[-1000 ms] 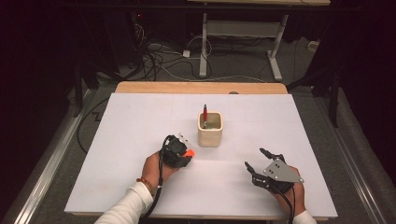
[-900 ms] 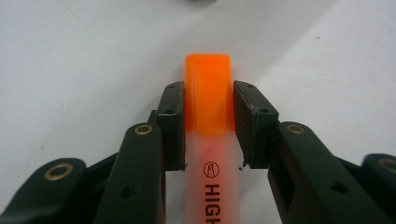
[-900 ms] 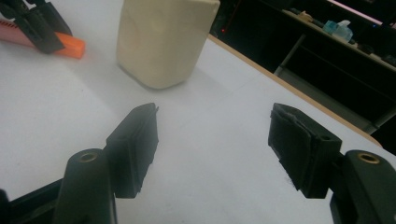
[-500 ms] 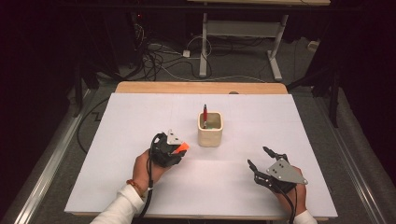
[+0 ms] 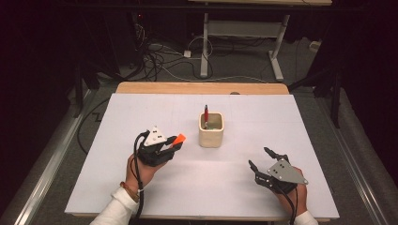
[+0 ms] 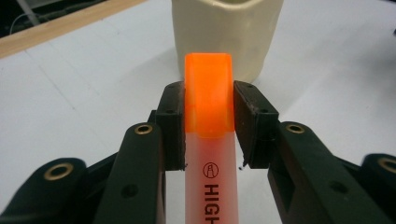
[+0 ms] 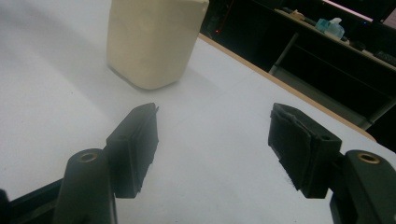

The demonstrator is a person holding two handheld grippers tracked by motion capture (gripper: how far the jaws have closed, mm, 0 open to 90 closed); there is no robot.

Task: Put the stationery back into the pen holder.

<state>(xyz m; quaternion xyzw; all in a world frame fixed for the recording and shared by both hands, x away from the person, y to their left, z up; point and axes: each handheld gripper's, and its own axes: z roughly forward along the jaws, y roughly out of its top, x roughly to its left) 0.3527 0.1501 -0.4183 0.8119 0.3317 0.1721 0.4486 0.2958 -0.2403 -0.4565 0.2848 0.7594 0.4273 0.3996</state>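
An orange highlighter (image 6: 208, 102) with an orange cap (image 5: 178, 139) is clamped between the jaws of my left gripper (image 5: 172, 144), which is shut on it and sits left of the cream cup (image 5: 211, 130). Straight ahead in the left gripper view stands the cup (image 6: 227, 32). A red pen (image 5: 205, 115) stands upright in the cup. My right gripper (image 5: 262, 157) rests on the white table at the front right, open with nothing between its jaws (image 7: 212, 140). The cup (image 7: 152, 39) lies ahead and to the left in the right gripper view.
The white tabletop (image 5: 141, 108) has a wooden strip (image 5: 202, 88) along its far edge. Behind the table the floor holds cables (image 5: 159, 56) and a desk frame (image 5: 244, 33).
My left gripper with the highlighter has drawn back left and toward the person, away from the cup. The right gripper has stayed nearly still.
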